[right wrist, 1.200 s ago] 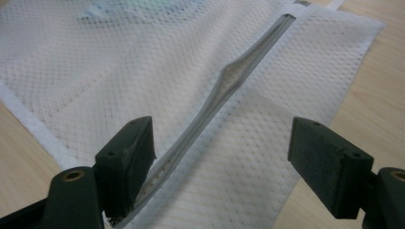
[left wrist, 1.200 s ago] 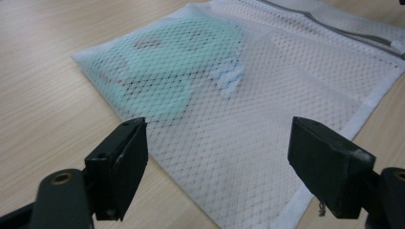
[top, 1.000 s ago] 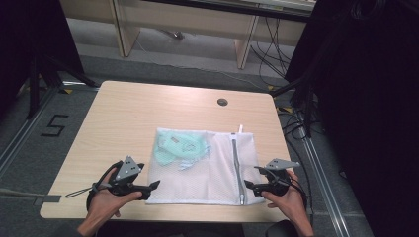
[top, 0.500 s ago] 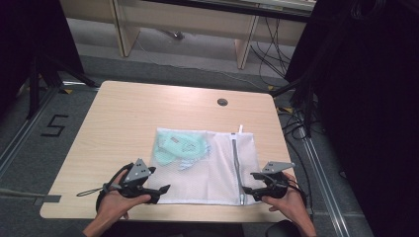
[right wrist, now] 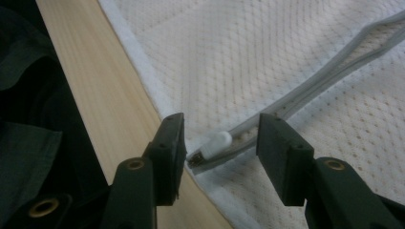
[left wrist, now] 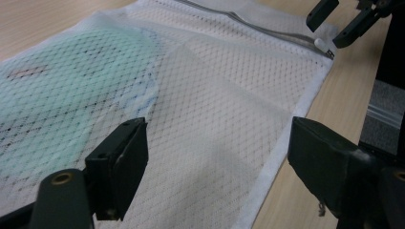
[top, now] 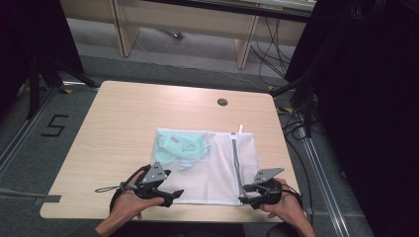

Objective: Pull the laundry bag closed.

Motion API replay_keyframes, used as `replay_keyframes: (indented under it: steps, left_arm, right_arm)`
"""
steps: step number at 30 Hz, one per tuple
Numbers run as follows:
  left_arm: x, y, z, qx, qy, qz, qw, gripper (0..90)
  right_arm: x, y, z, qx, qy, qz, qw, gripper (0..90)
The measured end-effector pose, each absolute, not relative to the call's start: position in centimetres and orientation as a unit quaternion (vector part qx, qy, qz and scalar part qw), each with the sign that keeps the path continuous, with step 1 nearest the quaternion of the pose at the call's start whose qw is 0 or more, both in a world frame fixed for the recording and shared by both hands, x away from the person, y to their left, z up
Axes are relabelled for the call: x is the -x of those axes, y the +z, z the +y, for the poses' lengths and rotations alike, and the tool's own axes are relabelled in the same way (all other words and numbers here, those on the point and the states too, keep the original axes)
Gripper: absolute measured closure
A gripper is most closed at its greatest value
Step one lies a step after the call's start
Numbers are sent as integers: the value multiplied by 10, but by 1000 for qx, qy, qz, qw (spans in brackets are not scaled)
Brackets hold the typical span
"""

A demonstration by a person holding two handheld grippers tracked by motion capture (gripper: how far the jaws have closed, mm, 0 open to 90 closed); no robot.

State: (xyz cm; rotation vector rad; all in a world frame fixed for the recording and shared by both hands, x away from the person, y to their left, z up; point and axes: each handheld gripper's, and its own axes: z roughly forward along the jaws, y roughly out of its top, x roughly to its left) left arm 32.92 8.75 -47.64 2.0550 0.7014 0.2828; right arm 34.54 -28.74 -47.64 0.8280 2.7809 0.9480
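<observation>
A black "5" (top: pixel 54 126) is marked on the floor (top: pixel 29 148).

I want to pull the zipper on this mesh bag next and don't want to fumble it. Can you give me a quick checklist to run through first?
1. Right hand-held gripper open: ok.
2. White zipper pull between its jaws: ok, not yet clamped.
3. Left hand-held gripper open over the mesh bag near its front hem, ready to pin it: ok, not yet gripping.
4. Bag flat on the table: ok.
5. Zipper track straight: ok.
6. Green garment clear of the zipper: ok, it lies at the bag's far-left end.
</observation>
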Motion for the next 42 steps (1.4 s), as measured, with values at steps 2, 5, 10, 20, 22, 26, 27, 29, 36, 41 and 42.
replay_keyframes:
  steps: [2,5,10,20,22,26,27,29,36,41,42]
  left_arm:
    - [-327,-476,87,-830,116,291,462,213]
    - [-327,-477,88,-835,117,280,459,213]
    - [-328,-477,90,-834,115,284,459,210]
    - [-325,-480,87,-833,114,282,462,202]
    - [-325,-480,87,-836,113,280,459,200]
    - [-326,-480,87,-839,115,269,459,202]
    - [-327,-479,87,-843,113,260,456,202]
    - [-325,-481,86,-844,114,262,454,202]
    - [-323,-482,84,-849,115,254,450,201]
    - [-322,-481,82,-846,105,258,455,202]
    - [-322,-482,81,-846,107,256,456,202]
  right_arm:
    - [-345,-476,-285,-261,303,916,42,570]
    - [-345,-477,-284,-249,302,919,45,586]
    - [-345,-477,-278,-240,284,927,41,600]
    - [-344,-478,-277,-212,272,938,37,688]
    - [-343,-479,-276,-206,270,940,35,711]
    - [-344,-478,-276,-196,263,944,45,727]
    - [-344,-478,-276,-196,267,943,44,736]
    - [-343,-477,-276,-191,261,945,46,757]
    - [-344,-479,-274,-175,260,948,46,833]
    - [-345,-478,-276,-172,265,948,46,856]
    - [-344,-476,-277,-181,263,947,40,860]
